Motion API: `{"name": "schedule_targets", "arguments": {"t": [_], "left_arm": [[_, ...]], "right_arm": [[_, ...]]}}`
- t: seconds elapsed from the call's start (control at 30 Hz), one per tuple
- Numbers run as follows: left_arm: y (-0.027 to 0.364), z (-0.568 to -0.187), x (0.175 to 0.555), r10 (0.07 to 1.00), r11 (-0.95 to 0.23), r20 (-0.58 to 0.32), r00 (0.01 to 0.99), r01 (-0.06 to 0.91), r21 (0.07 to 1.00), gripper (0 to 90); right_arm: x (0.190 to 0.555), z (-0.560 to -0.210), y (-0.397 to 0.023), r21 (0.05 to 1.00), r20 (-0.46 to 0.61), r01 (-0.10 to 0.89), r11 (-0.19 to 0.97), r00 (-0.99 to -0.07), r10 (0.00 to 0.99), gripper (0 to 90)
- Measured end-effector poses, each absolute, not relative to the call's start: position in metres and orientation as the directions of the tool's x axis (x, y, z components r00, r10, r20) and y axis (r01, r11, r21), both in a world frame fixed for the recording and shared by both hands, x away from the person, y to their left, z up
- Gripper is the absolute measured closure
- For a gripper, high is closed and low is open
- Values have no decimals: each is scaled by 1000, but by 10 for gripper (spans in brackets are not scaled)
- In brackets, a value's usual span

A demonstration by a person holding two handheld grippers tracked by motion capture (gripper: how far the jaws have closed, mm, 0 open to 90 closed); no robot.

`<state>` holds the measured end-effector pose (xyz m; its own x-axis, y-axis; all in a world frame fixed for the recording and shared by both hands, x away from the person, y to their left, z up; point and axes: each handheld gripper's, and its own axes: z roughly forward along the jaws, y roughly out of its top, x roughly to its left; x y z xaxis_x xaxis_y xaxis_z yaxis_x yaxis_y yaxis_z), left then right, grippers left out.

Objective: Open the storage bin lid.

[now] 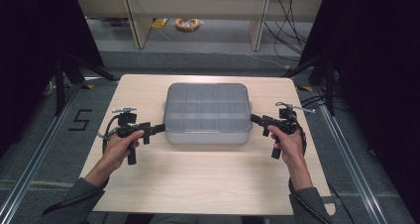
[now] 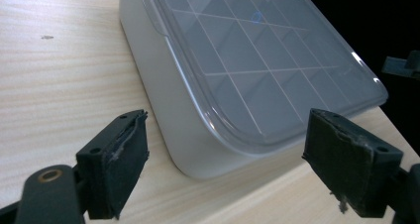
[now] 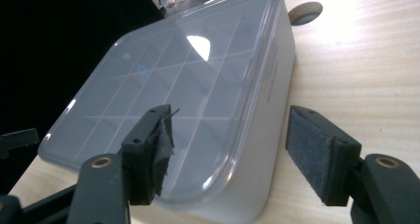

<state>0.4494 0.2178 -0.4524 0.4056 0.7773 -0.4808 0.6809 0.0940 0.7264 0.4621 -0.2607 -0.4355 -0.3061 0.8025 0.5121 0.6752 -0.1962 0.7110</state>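
A grey plastic box [image 1: 207,114] with a clear lid and a grid of compartments sits in the middle of the wooden table [image 1: 198,179]. My left gripper [image 1: 159,129] is at the box's left front corner, open, its jaws spread either side of that corner [image 2: 218,154]. My right gripper [image 1: 256,119] is at the box's right side, open, its jaws straddling the lid's edge [image 3: 233,159]. Neither holds anything. The compartments look empty through the lid.
The light wooden table's front half [image 1: 208,184] lies bare between the person's forearms. A round cable hole [image 3: 305,11] is in the tabletop beyond the box. Dark stands [image 1: 64,75] and cables [image 1: 292,26] flank the table on the floor.
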Motion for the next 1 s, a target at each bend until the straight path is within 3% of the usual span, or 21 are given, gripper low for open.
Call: {"name": "schedule_targets", "arguments": {"t": [0.17,0.27,0.43,0.47,0.5,0.53,1.0], "left_arm": [[219,-451,463,772,119,-504,387,691,713,164],[222,-451,474,773,130,-512,375,697,706,190],[220,-453,495,781,150,-521,345,706,692,295],[220,-454,498,779,160,-529,336,709,687,304],[220,-454,504,777,163,-535,332,715,680,308],[219,-454,510,777,176,-542,320,717,675,331],[209,-457,535,779,195,-557,287,734,651,389]], "right_arm": [[475,-435,-259,688,527,694,-212,-277,803,375],[485,-440,-262,724,482,669,-168,-315,818,381],[498,-443,-260,696,514,691,-194,-291,807,414],[497,-440,-256,646,565,723,-245,-236,790,420],[502,-444,-260,700,509,687,-192,-292,809,429],[505,-442,-254,638,568,729,-248,-227,792,443],[528,-451,-244,610,590,749,-259,-211,779,484]]}}
